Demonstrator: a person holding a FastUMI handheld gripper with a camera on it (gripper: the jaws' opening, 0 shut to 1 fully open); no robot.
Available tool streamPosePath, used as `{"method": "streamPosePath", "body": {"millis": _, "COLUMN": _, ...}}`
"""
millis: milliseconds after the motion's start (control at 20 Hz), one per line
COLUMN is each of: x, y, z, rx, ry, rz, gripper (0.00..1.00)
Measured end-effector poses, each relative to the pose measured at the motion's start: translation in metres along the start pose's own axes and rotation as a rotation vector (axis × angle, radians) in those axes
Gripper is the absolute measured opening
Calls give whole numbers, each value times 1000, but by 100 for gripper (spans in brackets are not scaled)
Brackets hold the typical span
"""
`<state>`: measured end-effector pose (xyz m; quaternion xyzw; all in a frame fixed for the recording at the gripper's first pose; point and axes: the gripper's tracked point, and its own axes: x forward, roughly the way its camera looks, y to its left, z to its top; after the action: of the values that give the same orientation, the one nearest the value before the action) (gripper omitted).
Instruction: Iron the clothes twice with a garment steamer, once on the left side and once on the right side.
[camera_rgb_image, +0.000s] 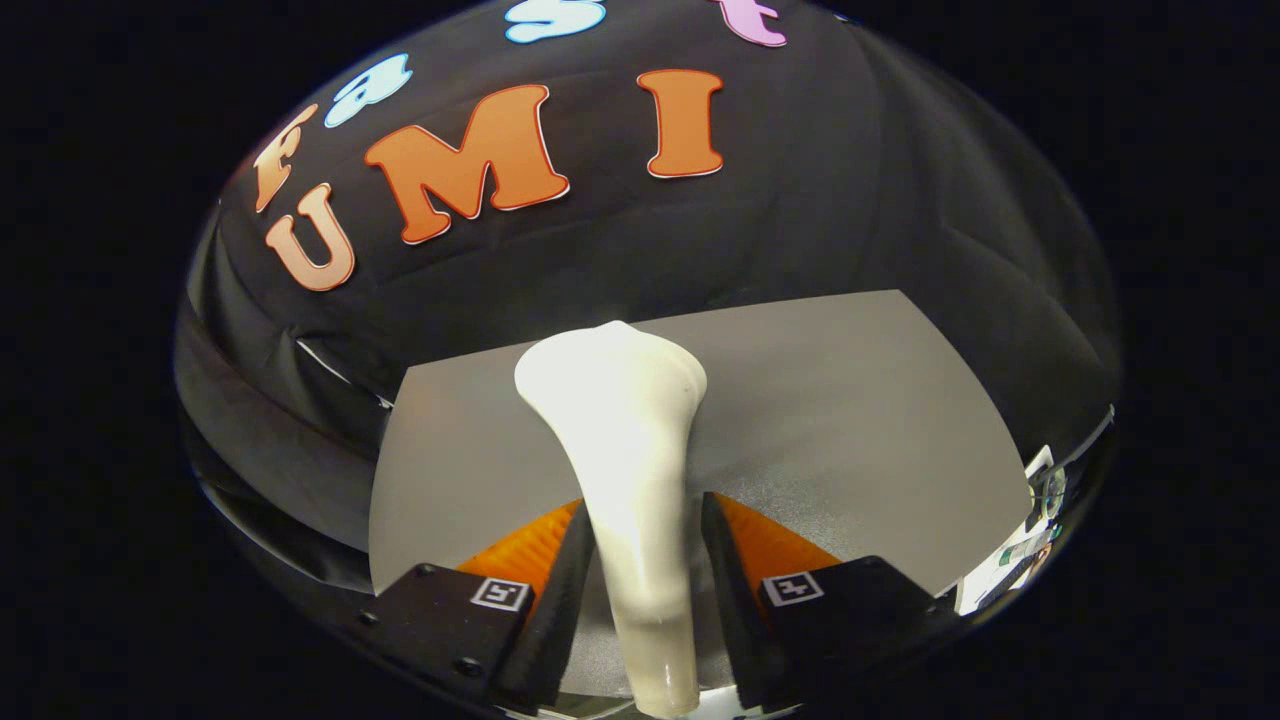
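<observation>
Jaws clamp the smooth white garment steamer (625, 470), head flaring beyond them.

Steamer (625, 450) between the tool's (640, 560) fingers, head above the table (850, 420) beyond.

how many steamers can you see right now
1. The white steamer stands between the fingers of the tongs, which are shut on its handle; its wide head reaches out beyond them, above the grey table. Anything behind it would be hidden.
</observation>
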<state>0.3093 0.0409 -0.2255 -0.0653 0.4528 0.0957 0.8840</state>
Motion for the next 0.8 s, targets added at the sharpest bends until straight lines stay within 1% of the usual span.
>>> {"method": "streamPosePath", "body": {"millis": 100, "x": 1, "y": -1, "z": -5, "rx": 0, "ry": 25, "rz": 4, "gripper": 59}}
{"method": "streamPosePath", "body": {"millis": 300, "x": 5, "y": 0, "z": -5, "rx": -3, "ry": 28, "rz": 4, "gripper": 50}}
{"method": "streamPosePath", "body": {"millis": 450, "x": 3, "y": -8, "z": -3, "rx": -8, "ry": 11, "rz": -20, "gripper": 42}}
{"method": "streamPosePath", "body": {"millis": 550, "x": -2, "y": -8, "z": -4, "rx": -4, "ry": 5, "rz": -12, "gripper": 38}}
{"method": "streamPosePath", "body": {"millis": 700, "x": -9, "y": -8, "z": 2, "rx": 11, "ry": -32, "rz": -10, "gripper": 38}}
{"method": "streamPosePath", "body": {"millis": 800, "x": -15, "y": -9, "z": 7, "rx": 24, "ry": -82, "rz": -32, "gripper": 38}}
